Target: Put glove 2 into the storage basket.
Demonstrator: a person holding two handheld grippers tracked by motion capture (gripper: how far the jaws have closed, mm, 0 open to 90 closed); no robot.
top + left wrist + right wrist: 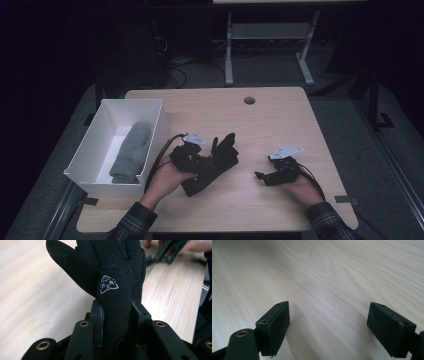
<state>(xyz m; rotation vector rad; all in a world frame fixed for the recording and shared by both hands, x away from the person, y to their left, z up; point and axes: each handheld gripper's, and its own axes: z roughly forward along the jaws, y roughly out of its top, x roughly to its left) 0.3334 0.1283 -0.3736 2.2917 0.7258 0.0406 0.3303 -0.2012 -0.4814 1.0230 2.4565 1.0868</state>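
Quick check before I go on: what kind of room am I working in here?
Probably a lab or office workspace, dimly lit: a plain wooden desk with a cable hole, loose cables on the grey floor behind it, and another desk frame beyond.

The pale wooden surface [280, 120] lies bare between the black fabric glove [215, 162] and the right claw [261, 175]; a tall-walled white rectangular box [150, 135] blocks the left edge.

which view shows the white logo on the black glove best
The left gripper view: the white triangular logo on the black fabric glove is close and sharp. From the high view the glove is dark and logo-less; the right gripper view faces bare table.
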